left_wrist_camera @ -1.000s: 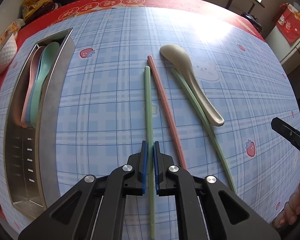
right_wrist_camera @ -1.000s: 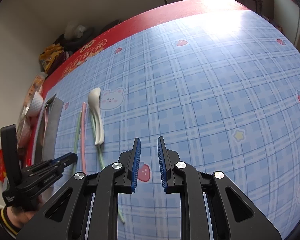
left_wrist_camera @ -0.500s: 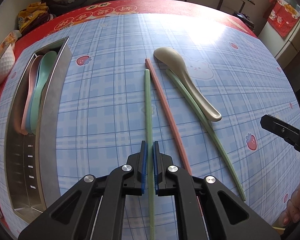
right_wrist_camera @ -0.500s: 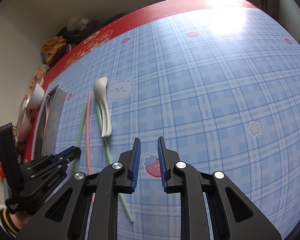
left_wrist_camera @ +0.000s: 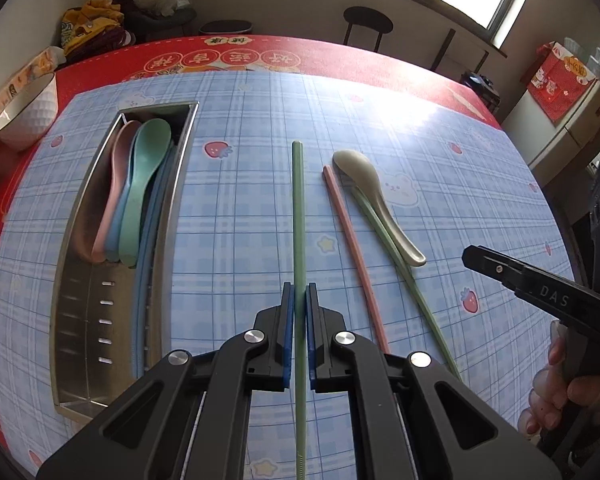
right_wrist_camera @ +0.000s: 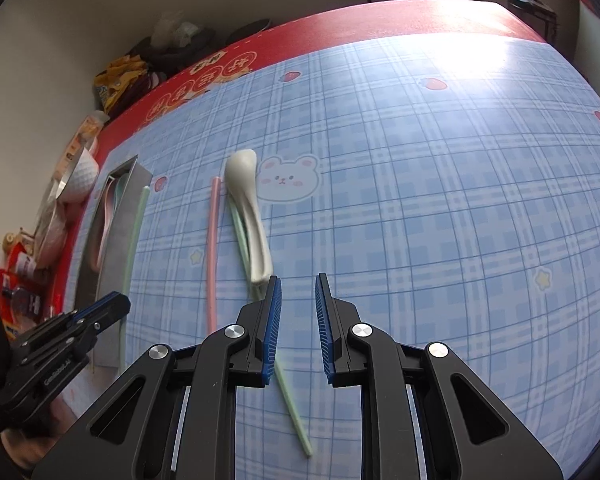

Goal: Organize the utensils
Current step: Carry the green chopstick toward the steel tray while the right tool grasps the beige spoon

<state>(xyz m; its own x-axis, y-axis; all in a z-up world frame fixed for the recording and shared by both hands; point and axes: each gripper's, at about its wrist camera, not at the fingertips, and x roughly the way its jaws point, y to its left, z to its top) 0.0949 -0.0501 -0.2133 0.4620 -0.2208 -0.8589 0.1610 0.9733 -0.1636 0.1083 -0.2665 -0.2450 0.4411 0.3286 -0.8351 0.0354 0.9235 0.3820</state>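
Fingers of the left gripper (left_wrist_camera: 298,320) clamp a green chopstick (left_wrist_camera: 299,216); the right gripper (right_wrist_camera: 296,320) stands parted, holding nothing.

Only the left wrist view looks into the steel tray (left_wrist_camera: 72,264), where pink, blue and mint spoons (left_wrist_camera: 140,188) lie stacked; the right wrist view shows wide bare blue-plaid counter (right_wrist_camera: 460,200) to the right. On the counter lie a pink chopstick (left_wrist_camera: 354,256), a cream spoon (left_wrist_camera: 376,204), and a second green chopstick (left_wrist_camera: 424,304) partly under that spoon, well apart from the tray.
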